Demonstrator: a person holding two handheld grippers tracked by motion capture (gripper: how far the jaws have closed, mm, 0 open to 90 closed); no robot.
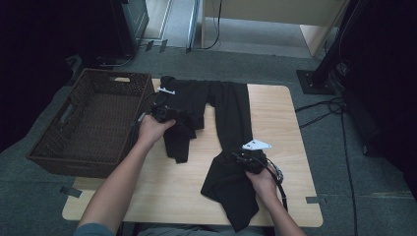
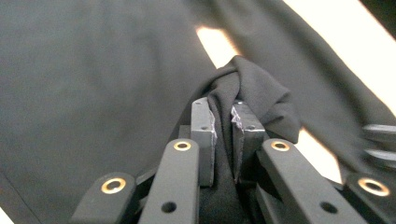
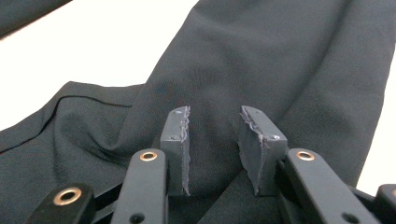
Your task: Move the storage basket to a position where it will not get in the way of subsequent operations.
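Black trousers [image 1: 231,118] lie spread on the light wooden table [image 1: 280,113], waist end toward the far edge beside the brown wicker basket [image 1: 88,123], legs running back toward the person. The leg on the right side of the high view lies long and nearly straight, its axis going from the far edge down toward the near edge, leaning slightly to the right, with the hem [image 1: 236,206] fanned out close to the near edge. The other leg is bunched and doubled over itself just left of centre, its end hanging short at mid-table. The left gripper [image 1: 167,114] is right on that bunch, and the left gripper view shows it plainly: a fold of black fabric [image 2: 243,93] rises between the pads [image 2: 205,135], pinched tight and lifted into a peak off the cloth beneath. The right gripper [image 1: 248,160], with its pale plate on top, sits low on the straight leg near the hem; in the right gripper view its pads [image 3: 180,140] stand apart, with smooth cloth [image 3: 280,70] lying flat between and beyond them, and whether they pin any of it I cannot tell. The basket stands at the table's left edge, touching the waist corner of the garment.
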